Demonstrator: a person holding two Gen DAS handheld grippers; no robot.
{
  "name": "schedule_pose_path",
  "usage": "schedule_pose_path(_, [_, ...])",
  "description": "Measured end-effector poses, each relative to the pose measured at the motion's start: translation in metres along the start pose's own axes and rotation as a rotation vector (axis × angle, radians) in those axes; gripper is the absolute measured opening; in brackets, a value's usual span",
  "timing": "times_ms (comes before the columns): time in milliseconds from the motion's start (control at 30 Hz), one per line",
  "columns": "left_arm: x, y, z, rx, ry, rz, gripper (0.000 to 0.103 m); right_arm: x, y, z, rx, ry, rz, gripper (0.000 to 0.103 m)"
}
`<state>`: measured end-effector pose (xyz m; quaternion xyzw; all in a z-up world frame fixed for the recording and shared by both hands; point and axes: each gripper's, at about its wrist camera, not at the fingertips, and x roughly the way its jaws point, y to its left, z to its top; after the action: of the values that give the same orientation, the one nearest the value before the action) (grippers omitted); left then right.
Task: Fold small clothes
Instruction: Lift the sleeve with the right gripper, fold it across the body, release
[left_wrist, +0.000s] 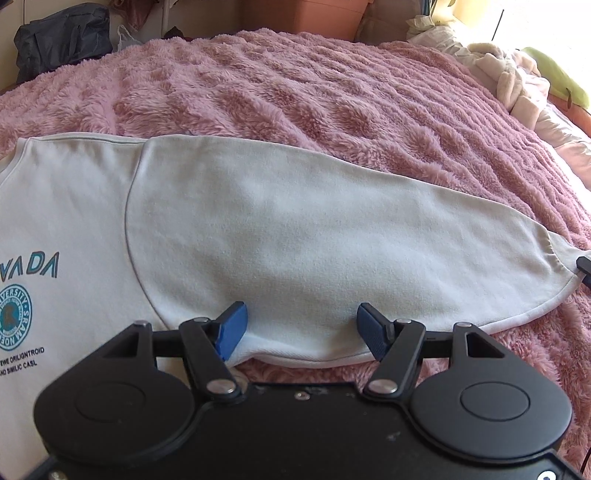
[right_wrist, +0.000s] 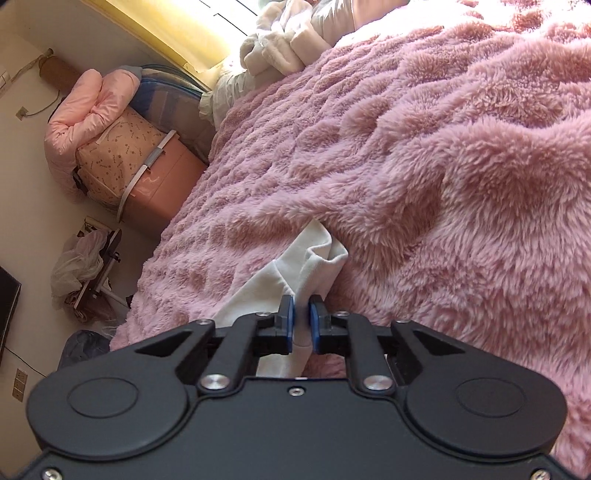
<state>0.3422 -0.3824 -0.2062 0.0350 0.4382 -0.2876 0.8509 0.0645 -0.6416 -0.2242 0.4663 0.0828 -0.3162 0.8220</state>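
A white sweatshirt (left_wrist: 66, 206) with a teal round print lies flat on the pink fluffy blanket (left_wrist: 295, 85). Its sleeve (left_wrist: 295, 236) stretches out to the right. My left gripper (left_wrist: 301, 325) stands open over the sleeve's near edge, blue pads wide apart, cloth between them but not pinched. In the right wrist view my right gripper (right_wrist: 302, 321) is shut on the sleeve's cuff (right_wrist: 314, 258), which bunches up just ahead of the blue pads. The tip of the right gripper (left_wrist: 585, 269) shows at the sleeve's end in the left wrist view.
Pale folded clothes (left_wrist: 513, 81) and a green item (left_wrist: 557, 77) lie at the bed's far right. A pink storage box (right_wrist: 159, 181) with a pink quilt on top stands beside the bed. A dark bag (left_wrist: 62, 40) sits behind the bed's far left.
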Motion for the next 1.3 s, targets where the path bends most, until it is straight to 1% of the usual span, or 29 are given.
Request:
schedule_pose_path(67, [-0.004,0.003,0.003,-0.023,-0.004,-0.019,0.069,-0.006,0.009,0.002,-0.009,-0.017,0.018,0.010])
schedule_pose_path(133, [-0.016,0.010,0.008,-0.065,-0.026,-0.053,0.069,-0.012,0.020,0.006,-0.008,-0.032,0.037,0.009])
schedule_pose_path(267, [-0.059,0.031,0.014,-0.081,-0.097,-0.039,0.069,-0.023,0.055,0.010,-0.047,-0.044,0.096,0.009])
schedule_pose_path(367, [-0.089,0.059,0.008,-0.094,-0.108,0.001,0.069,-0.033,0.091,0.007,-0.095,-0.060,0.154,0.009])
schedule_pose_path(433, [-0.110,0.084,-0.001,-0.114,-0.104,0.034,0.069,-0.039,0.116,0.002,-0.113,-0.060,0.203,0.009])
schedule_pose_path(600, [-0.164,0.153,-0.038,-0.179,-0.086,0.132,0.069,-0.052,0.182,-0.028,-0.159,-0.035,0.327,0.009])
schedule_pose_path(700, [-0.194,0.188,-0.060,-0.233,-0.080,0.166,0.069,-0.058,0.221,-0.053,-0.196,-0.004,0.402,0.009])
schedule_pose_path(767, [-0.208,0.204,-0.072,-0.269,-0.079,0.186,0.069,-0.061,0.246,-0.073,-0.215,0.024,0.452,0.009])
schedule_pose_path(933, [-0.250,0.248,-0.107,-0.363,-0.104,0.213,0.069,-0.069,0.300,-0.128,-0.262,0.112,0.571,0.009])
schedule_pose_path(1067, [-0.276,0.276,-0.131,-0.424,-0.113,0.233,0.069,-0.077,0.333,-0.180,-0.312,0.196,0.655,0.009])
schedule_pose_path(1100, [-0.282,0.282,-0.136,-0.438,-0.117,0.240,0.069,-0.080,0.342,-0.198,-0.325,0.227,0.674,0.009])
schedule_pose_path(1233, [-0.312,0.312,-0.162,-0.488,-0.147,0.282,0.069,-0.083,0.365,-0.260,-0.378,0.332,0.722,0.009])
schedule_pose_path(1300, [-0.319,0.322,-0.170,-0.509,-0.154,0.302,0.069,-0.083,0.374,-0.297,-0.428,0.380,0.744,0.009])
